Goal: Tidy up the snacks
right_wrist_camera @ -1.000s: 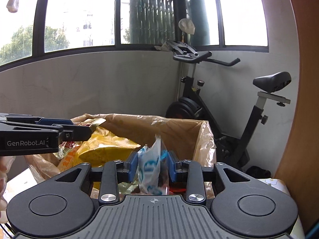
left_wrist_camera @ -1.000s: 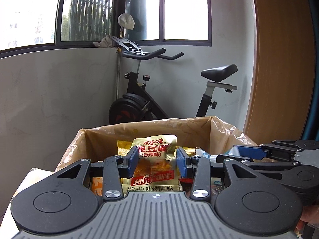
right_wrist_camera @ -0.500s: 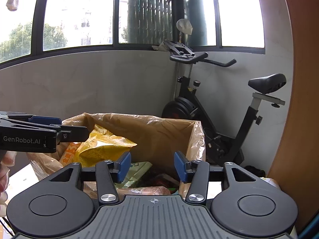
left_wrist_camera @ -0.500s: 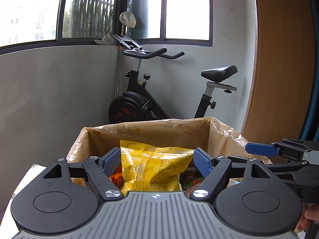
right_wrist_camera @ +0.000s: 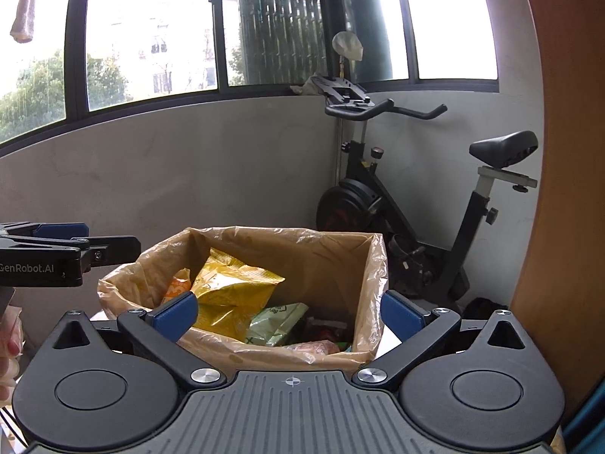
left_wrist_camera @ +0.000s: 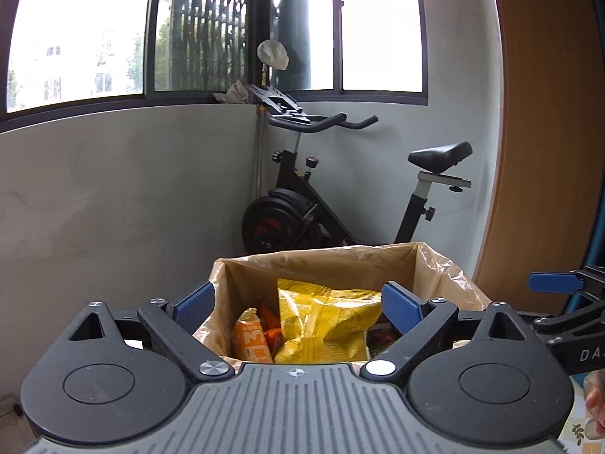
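A box lined with a tan plastic bag (left_wrist_camera: 325, 265) (right_wrist_camera: 332, 253) holds the snacks. A yellow chip bag (left_wrist_camera: 325, 314) (right_wrist_camera: 230, 287) leans inside it, with an orange packet (left_wrist_camera: 251, 340) at its left and a pale green packet (right_wrist_camera: 276, 321) at its right. My left gripper (left_wrist_camera: 298, 306) is open and empty, held just in front of the box. My right gripper (right_wrist_camera: 287, 314) is open and empty, also in front of the box. Each gripper shows at the edge of the other's view: the right one (left_wrist_camera: 559, 283), the left one (right_wrist_camera: 64, 242).
A black exercise bike (left_wrist_camera: 340, 196) (right_wrist_camera: 416, 227) stands behind the box in the corner. A grey wall under windows (left_wrist_camera: 113, 189) runs along the back. A wooden panel (left_wrist_camera: 540, 132) (right_wrist_camera: 567, 189) stands at the right.
My left gripper let go of the gold packet and my right gripper let go of the white-blue packet, both into the box. Both grippers opened wide and pulled back from the box.
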